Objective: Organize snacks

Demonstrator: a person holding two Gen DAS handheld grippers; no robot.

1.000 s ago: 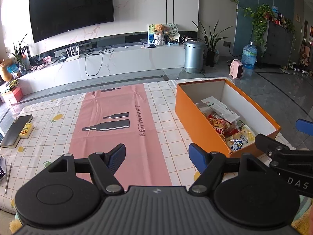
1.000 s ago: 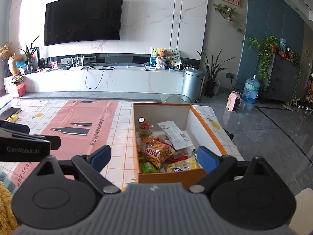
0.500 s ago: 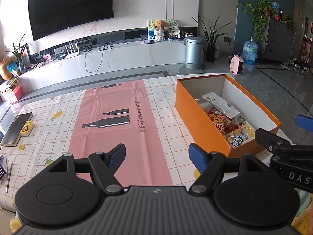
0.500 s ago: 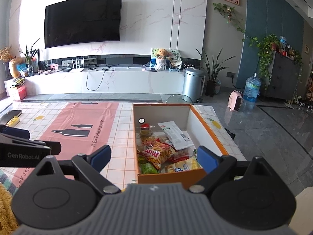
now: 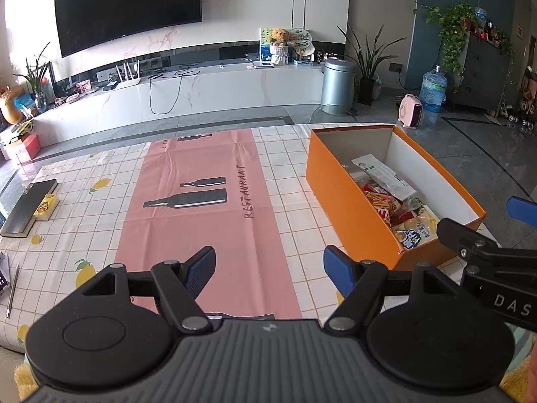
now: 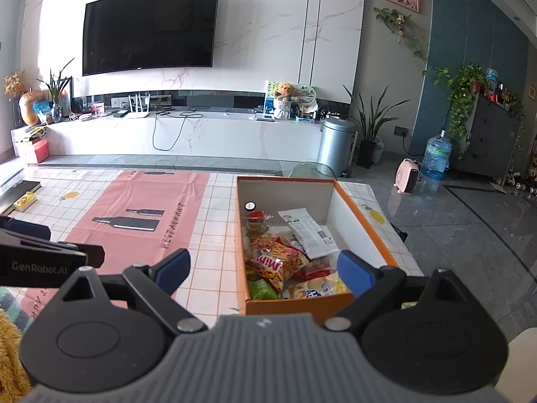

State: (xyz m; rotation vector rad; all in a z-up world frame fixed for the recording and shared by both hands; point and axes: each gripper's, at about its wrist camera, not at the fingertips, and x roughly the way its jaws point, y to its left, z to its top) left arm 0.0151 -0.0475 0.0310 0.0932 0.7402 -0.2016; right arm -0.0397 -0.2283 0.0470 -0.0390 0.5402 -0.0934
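An orange box (image 6: 365, 225) (image 5: 349, 208) with a white inside stands on the table's right side. It holds several snack packets: a red-and-yellow chip bag (image 6: 278, 262), a white flat packet (image 6: 308, 231) (image 5: 382, 174), a green packet (image 6: 263, 290) and a yellow bag (image 6: 319, 287) (image 5: 414, 230). My right gripper (image 6: 265, 268) hangs open above the box's near end, empty. My left gripper (image 5: 270, 267) is open and empty over the pink cloth (image 5: 204, 201), left of the box. The right gripper's body shows at the left wrist view's right edge.
The table wears a checked lemon-print cloth (image 5: 84, 208). A dark book (image 5: 23, 208) with a small yellow pack (image 5: 45, 206) lies at the far left. Beyond the table are a TV wall, a metal bin (image 6: 335, 146), plants and a water jug (image 6: 436, 158).
Both views have risen and pulled back slightly from the table. The grippers stay open and the snacks in the box have not moved.
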